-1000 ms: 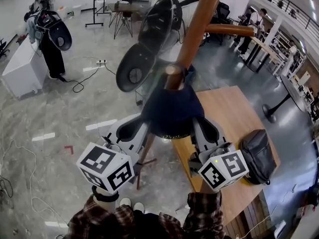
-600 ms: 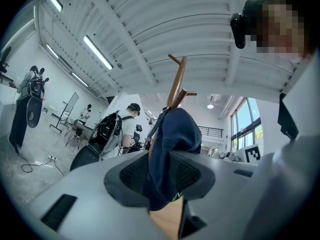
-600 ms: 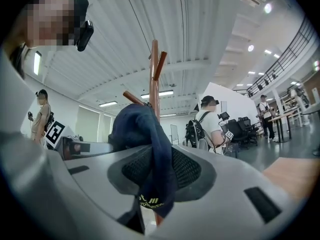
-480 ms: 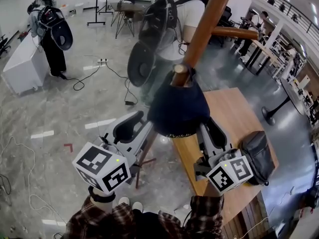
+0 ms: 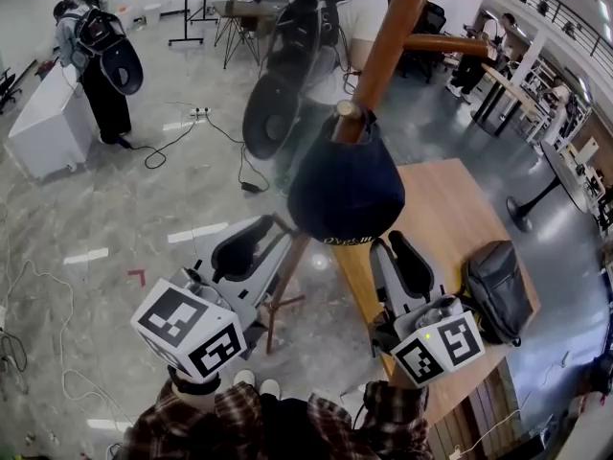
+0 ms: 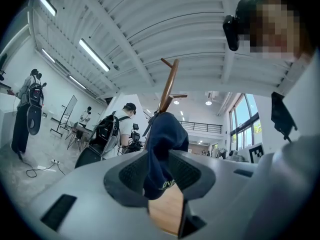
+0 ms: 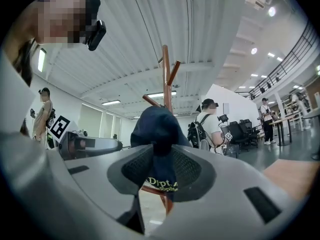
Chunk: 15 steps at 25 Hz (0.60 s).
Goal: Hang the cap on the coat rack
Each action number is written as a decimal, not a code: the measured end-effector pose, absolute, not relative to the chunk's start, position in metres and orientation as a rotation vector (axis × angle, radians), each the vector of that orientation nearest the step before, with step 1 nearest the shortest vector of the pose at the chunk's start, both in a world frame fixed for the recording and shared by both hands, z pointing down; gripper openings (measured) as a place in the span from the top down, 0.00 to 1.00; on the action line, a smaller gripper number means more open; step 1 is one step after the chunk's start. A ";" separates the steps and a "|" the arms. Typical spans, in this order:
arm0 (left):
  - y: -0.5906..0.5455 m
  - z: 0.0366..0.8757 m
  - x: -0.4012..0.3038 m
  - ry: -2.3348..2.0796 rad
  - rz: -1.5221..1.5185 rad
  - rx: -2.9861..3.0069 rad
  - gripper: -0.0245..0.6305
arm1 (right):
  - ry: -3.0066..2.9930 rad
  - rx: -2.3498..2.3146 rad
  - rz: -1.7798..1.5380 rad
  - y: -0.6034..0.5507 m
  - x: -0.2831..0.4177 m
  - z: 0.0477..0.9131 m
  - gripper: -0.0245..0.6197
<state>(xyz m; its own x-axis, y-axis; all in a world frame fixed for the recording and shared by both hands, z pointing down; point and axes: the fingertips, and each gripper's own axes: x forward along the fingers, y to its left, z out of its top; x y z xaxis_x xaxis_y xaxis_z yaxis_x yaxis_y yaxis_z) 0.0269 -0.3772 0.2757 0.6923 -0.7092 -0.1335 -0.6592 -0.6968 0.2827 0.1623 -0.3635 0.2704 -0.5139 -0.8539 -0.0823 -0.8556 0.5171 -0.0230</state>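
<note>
The dark blue cap [image 5: 345, 185] hangs on a peg [image 5: 348, 113] of the brown wooden coat rack [image 5: 397, 27]. Below it, my left gripper [image 5: 251, 247] and right gripper [image 5: 397, 262] both stand open and apart from the cap, with nothing between their pads. In the left gripper view the cap [image 6: 165, 144] hangs beyond the open left gripper [image 6: 162, 179], with the rack pole [image 6: 169, 84] rising behind. The right gripper view shows the cap [image 7: 157, 129] ahead of the open right gripper [image 7: 162, 179], its printed brim edge facing me, below the rack's pole [image 7: 166, 74].
A wooden table [image 5: 450, 209] stands right of the rack with a black bag [image 5: 498, 290] on it. A person with a backpack [image 5: 306, 36] stands just behind the rack. Another person [image 5: 96, 65] stands far left by a white cabinet [image 5: 43, 123]. Cables lie on the floor.
Both grippers have opened, let go of the cap and drawn back down from it. The cap stays hanging on the peg.
</note>
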 end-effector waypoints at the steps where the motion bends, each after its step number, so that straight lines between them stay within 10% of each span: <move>1: -0.373 0.280 0.029 -1.095 -0.324 2.687 0.78 | 2.670 -1.495 0.018 -0.360 0.157 0.274 0.80; 15: -0.332 0.333 0.046 -1.113 -0.144 2.651 0.90 | 2.729 -1.447 -0.084 -0.322 0.106 0.326 0.93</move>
